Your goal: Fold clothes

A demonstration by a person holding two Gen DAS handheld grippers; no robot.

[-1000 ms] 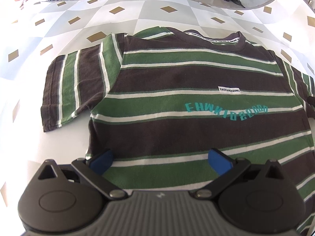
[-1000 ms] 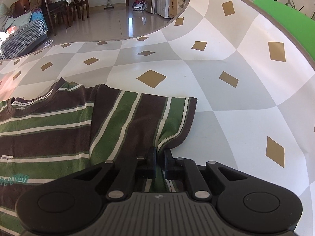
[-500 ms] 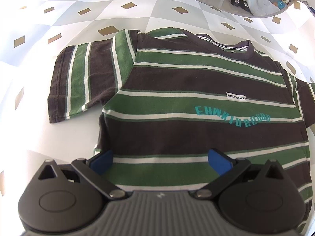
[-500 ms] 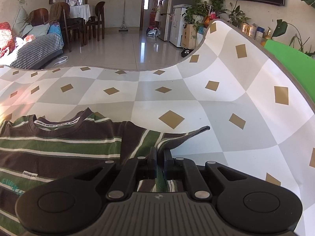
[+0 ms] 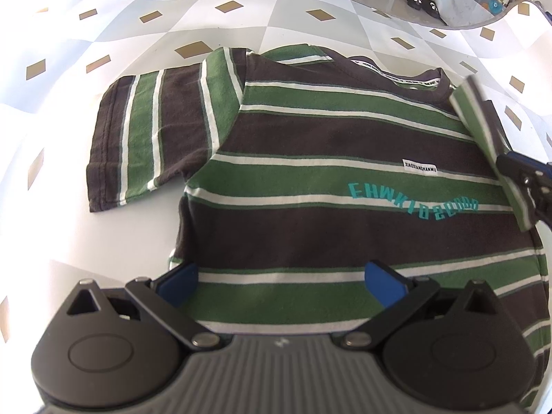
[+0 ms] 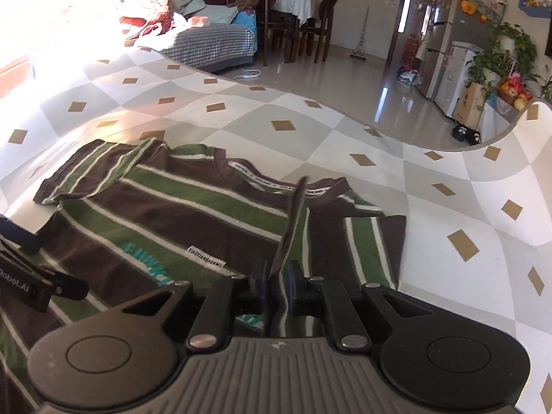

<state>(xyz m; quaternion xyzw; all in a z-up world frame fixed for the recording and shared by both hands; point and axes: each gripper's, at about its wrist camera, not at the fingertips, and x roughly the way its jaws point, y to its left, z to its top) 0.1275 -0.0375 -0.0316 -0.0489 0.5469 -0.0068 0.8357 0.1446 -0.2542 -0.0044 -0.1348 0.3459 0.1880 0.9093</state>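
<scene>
T-shirt (image 6: 214,207) sleeve (image 6: 293,220) — between right jaws

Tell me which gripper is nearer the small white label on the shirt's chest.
Right. The right gripper, shut on the lifted sleeve, hangs just beside the white label. The left gripper sits open lower down, over the striped T-shirt near its hem.

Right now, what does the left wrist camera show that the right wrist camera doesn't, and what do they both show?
Only the left wrist view shows the left claw wide open over the T-shirt's lower stripes, and its flat left sleeve in full. Only the right wrist view shows the right claw shut on the lifted right sleeve up close, plus the room's chairs. Both show the striped shirt, its teal lettering and the checkered tablecloth.
</scene>
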